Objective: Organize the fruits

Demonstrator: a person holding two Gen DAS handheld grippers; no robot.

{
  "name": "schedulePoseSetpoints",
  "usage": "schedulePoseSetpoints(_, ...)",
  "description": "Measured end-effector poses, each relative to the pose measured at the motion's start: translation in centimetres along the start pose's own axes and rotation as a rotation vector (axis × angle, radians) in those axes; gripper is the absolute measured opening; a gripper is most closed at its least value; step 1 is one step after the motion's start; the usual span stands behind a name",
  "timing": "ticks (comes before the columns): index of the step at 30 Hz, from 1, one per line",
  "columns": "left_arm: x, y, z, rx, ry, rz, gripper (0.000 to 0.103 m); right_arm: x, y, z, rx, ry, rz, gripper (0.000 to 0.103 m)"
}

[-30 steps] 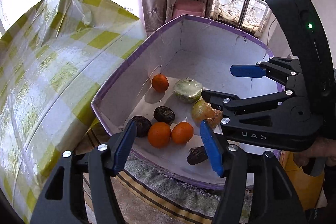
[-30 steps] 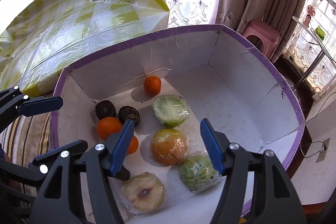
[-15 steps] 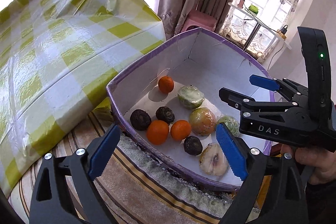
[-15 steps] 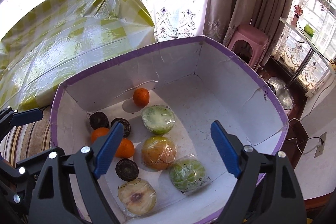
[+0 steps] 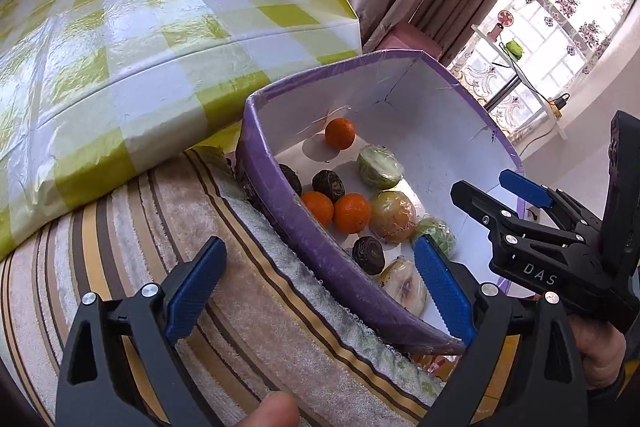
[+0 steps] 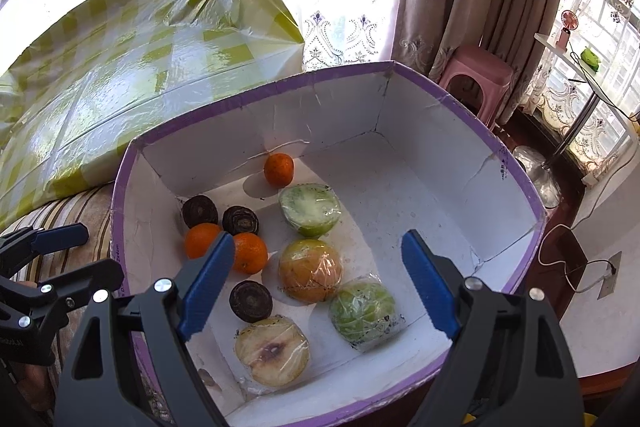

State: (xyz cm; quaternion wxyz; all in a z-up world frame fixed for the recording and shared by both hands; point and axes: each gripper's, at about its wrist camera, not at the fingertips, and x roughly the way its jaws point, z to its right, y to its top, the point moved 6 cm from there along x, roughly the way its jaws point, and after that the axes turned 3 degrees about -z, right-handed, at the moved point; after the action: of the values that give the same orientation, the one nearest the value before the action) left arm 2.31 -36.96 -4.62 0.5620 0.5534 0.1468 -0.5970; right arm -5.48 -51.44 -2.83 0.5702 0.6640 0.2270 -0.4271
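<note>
A purple-rimmed white box holds the fruit: three oranges, three dark round fruits and several plastic-wrapped halved fruits. My right gripper is open and empty above the box's near side; it also shows in the left wrist view. My left gripper is open and empty, above the box's near rim and the striped cloth; it also shows in the right wrist view.
A large block wrapped in yellow-and-white checked plastic lies left of the box. The box sits on a striped towel. A pink stool, curtains and a glass side table stand behind.
Both grippers have pulled back and up from the box and opened wider. The left one has swung left, over the striped cloth outside the rim.
</note>
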Motion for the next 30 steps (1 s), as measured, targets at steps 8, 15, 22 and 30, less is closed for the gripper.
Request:
schedulePoseSetpoints(8,-0.7,0.7,0.2,-0.01,-0.015,0.054,0.091,0.2,-0.2,-0.1,0.006,-0.011,-0.006,0.085)
schedulePoseSetpoints(15,-0.2,1.6,3.0,0.082,0.003,0.077,0.091,0.0,-0.3,0.9,0.028,-0.028,0.004,0.085)
schedulePoseSetpoints(22,0.2,1.0,2.2,0.052,0.0,0.049,0.091,-0.1,-0.4,1.0,0.031,-0.029,0.004,0.085)
schedulePoseSetpoints(30,0.2,1.0,1.0,0.0,-0.006,0.051,0.091,0.1,-0.5,0.7,0.022,-0.026,0.0,0.085)
